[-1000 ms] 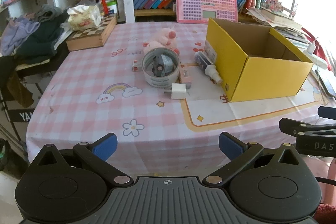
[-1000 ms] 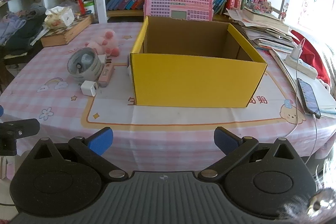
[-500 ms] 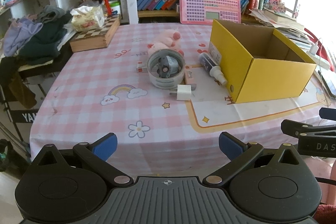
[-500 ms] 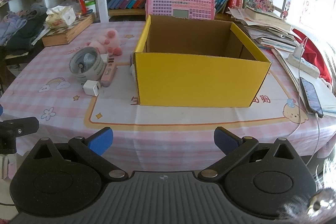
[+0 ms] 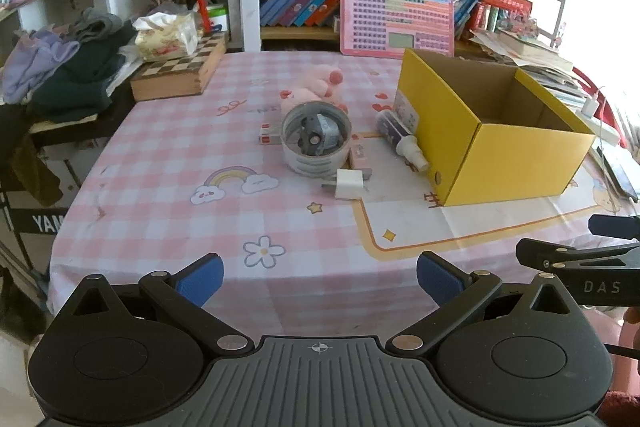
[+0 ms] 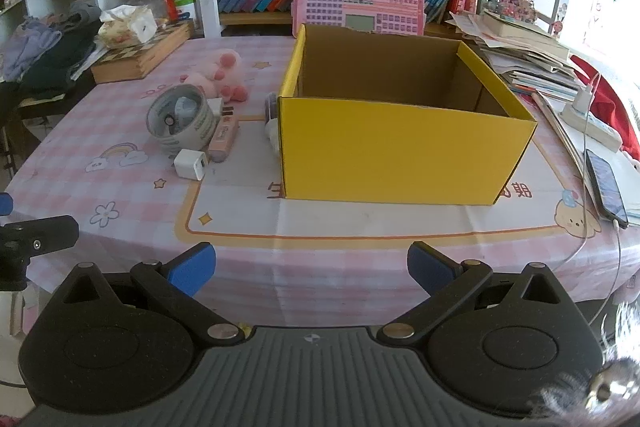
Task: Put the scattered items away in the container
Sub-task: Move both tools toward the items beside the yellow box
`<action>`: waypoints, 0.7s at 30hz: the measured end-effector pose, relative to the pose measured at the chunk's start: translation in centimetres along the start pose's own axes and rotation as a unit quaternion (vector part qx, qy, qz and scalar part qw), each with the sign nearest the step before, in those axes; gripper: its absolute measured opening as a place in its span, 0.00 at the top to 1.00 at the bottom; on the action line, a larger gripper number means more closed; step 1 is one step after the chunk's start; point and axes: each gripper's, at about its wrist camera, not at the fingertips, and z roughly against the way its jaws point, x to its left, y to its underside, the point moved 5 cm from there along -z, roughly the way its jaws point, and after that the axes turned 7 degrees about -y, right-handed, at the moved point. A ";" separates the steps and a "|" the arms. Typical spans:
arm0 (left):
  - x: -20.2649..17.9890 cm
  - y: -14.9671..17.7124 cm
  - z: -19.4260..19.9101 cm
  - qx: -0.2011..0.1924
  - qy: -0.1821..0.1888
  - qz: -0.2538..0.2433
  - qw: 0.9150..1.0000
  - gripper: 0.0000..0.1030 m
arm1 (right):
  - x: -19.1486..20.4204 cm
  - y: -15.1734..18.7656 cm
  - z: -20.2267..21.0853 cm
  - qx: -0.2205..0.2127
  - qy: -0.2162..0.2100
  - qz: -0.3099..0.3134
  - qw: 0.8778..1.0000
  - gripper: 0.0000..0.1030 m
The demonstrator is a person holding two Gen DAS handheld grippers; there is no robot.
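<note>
Hovering off near bench edge, both tools wide open, empty; charger [image 5: 349,183] straight ahead of L tool [image 5: 320,279], nearer than R tool [image 6: 311,269]; box [image 6: 400,151] right of it.

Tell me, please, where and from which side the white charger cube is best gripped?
Probably across its two flat side faces, coming from above. The white charger cube lies flat on the tablecloth with its prongs pointing left; the tape roll sits just behind it, so a top-down approach by the open left gripper looks least obstructed.

Chessboard box [image 5: 176,73] under tissue pack [image 5: 166,35], pink keyboard toy [image 5: 396,17] against bookshelf, phone [image 6: 606,187] charging.
</note>
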 end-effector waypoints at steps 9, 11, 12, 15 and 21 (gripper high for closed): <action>-0.2 0.0 -0.5 0.013 -0.011 0.006 1.000 0.00 | 0.0 -0.5 0.0 -0.009 -0.004 0.020 1.000 0.00; -0.4 -0.1 -0.6 0.016 -0.016 0.005 1.000 0.00 | 0.0 -0.7 -0.2 -0.010 -0.009 0.028 1.000 0.00; -0.5 -0.1 -0.7 0.019 -0.019 0.005 1.000 0.00 | 0.0 -0.8 -0.3 -0.009 -0.012 0.032 0.999 0.01; -0.7 0.0 -0.9 0.031 -0.026 0.007 0.999 0.00 | 0.1 -1.0 -0.3 -0.010 -0.026 0.047 0.999 0.01; -1.5 -0.2 -0.7 0.037 -0.040 0.020 0.998 0.00 | -0.9 -1.8 -0.6 -0.009 -0.041 0.062 0.997 0.00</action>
